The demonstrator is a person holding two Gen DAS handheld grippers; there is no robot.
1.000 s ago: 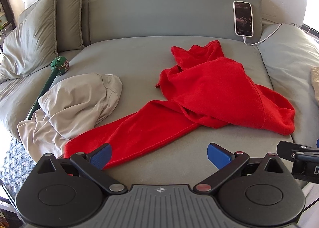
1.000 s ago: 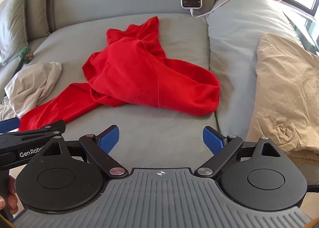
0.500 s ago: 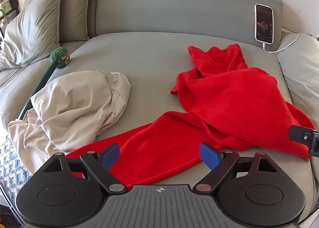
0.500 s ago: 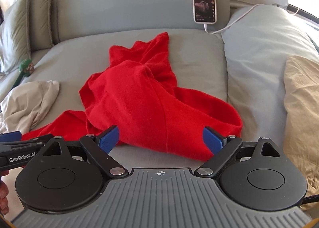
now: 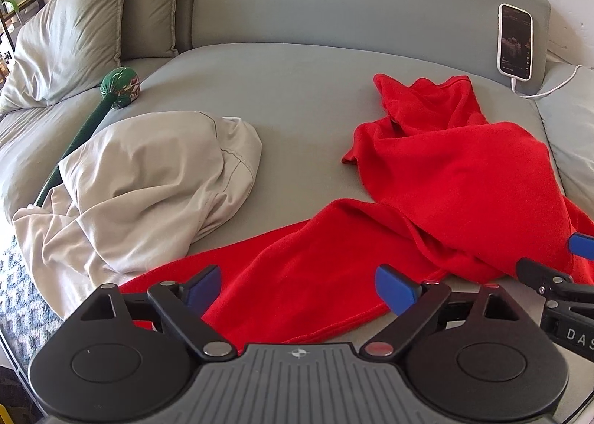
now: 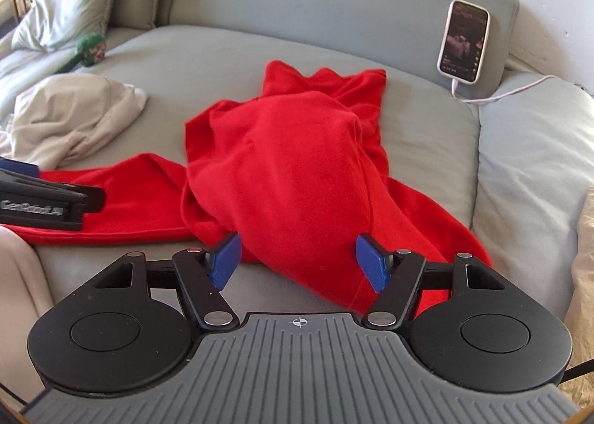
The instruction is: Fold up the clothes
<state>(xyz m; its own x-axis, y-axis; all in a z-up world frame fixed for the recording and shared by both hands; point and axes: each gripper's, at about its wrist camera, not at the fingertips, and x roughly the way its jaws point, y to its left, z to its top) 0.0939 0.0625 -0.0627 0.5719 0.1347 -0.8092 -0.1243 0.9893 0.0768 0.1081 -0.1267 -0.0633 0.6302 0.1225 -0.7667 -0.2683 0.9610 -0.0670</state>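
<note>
Right, both grippers are low over the bed (image 5: 297, 97) and nothing is held yet. At the left of the left wrist view, a beige garment (image 5: 148, 186) sits bunched, with a green toy (image 5: 120, 88) beyond it at the upper left. Sweeping right, the red garment (image 5: 445, 179) sprawls across the middle and right: 1 long limb of it trails down toward the lower left of the frame, passing directly between the blue pads of the left gripper (image 5: 299, 286), whose fingers are spread wide and empty. So the long axis runs diagonally, lower left to upper right.

In the right wrist view, the right gripper (image 6: 297, 262) is likewise spread wide, pinching nothing, with the bulky heap of the red garment (image 6: 289, 164) dead ahead and its near edge between the pads. A phone (image 6: 464, 41) leans against the backrest at the upper right.

By my reading, each gripper is nearest its own end, the left on the trailing limb, the right on the body, which suits a 2-handed lift to spread it flat.
</note>
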